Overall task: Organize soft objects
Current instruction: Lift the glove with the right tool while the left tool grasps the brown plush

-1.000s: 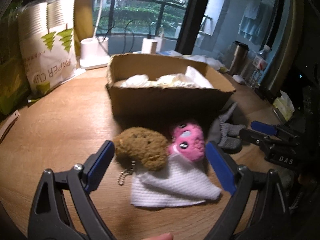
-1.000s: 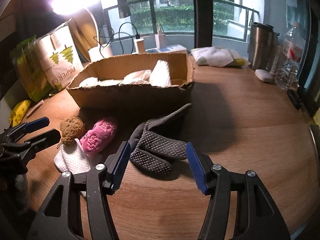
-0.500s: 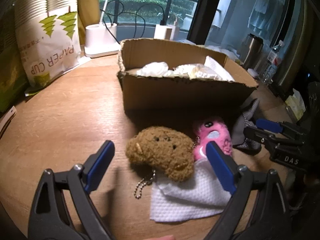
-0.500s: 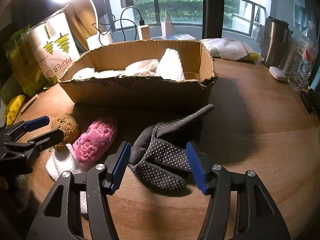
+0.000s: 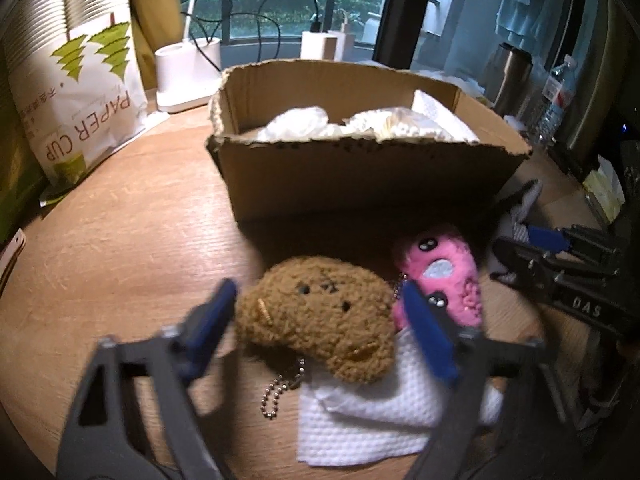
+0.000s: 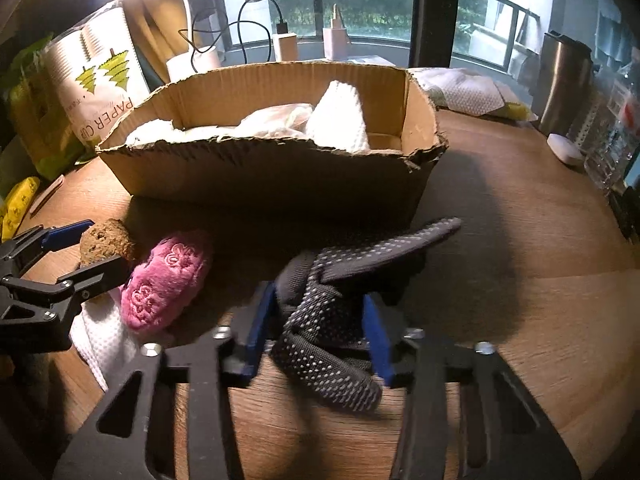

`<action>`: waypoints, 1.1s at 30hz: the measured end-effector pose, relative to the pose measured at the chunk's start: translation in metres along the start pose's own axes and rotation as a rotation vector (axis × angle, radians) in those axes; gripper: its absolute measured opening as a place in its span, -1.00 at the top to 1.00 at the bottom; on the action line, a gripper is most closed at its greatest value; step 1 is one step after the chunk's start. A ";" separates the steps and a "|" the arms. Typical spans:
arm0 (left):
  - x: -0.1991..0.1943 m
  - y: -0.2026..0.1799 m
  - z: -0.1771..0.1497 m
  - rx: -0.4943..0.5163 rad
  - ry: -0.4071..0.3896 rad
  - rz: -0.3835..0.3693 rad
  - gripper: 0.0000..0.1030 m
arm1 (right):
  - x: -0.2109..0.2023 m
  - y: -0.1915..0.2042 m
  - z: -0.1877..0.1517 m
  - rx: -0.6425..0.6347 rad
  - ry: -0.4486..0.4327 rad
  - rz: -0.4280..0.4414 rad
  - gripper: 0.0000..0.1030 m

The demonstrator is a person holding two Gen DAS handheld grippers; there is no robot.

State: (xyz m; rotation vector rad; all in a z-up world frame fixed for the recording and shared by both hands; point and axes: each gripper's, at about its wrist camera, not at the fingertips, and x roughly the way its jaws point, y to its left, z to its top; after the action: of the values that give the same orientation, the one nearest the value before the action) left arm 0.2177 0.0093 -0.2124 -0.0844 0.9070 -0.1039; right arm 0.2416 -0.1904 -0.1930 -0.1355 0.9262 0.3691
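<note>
Counter (image 5: 120, 232): wooden, carries all items listed.

Cardboard box (image 5: 360, 176): open-topped, far centre of the counter, torn rim; holds white crumpled cloths (image 6: 340, 120).

Brown plush toy (image 5: 320, 316): near side of the box, lying partly on a white waffle cloth (image 5: 360, 424); bead chain (image 5: 276, 392) trails from its near edge onto the counter.

Pink plush toy (image 5: 444, 272): just right of the brown plush toy, touching it, near end on the white waffle cloth.

Dotted grey glove (image 6: 340, 312): right of the pink plush toy, near the box's right corner; one finger points far-right toward the box.

Left claw (image 5: 320, 328): blue pads set on either side of the brown plush toy, left pad at its edge, right pad between it and the pink plush toy; whether they press it cannot be told.

Right claw (image 6: 316, 328): pads narrowed around the bunched middle of the dotted grey glove, gripping it.

Paper cup pack (image 5: 76, 92): far left, upright.

Steel tumbler (image 6: 564, 84): far right.
</note>
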 end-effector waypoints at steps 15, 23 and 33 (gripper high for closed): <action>-0.029 -0.016 -0.004 0.051 -0.047 -0.030 -0.21 | -0.034 -0.006 -0.009 0.000 -0.074 -0.002 0.50; -0.059 -0.027 0.001 0.075 -0.126 -0.039 -0.20 | -0.059 -0.010 -0.008 0.004 -0.130 -0.007 0.50; -0.091 -0.037 0.015 0.099 -0.211 -0.041 -0.19 | -0.086 -0.018 -0.004 0.012 -0.195 -0.005 0.50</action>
State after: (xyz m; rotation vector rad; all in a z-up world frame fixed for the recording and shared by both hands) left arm 0.1723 -0.0160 -0.1278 -0.0209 0.6885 -0.1743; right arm 0.1980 -0.2296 -0.1272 -0.0890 0.7349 0.3654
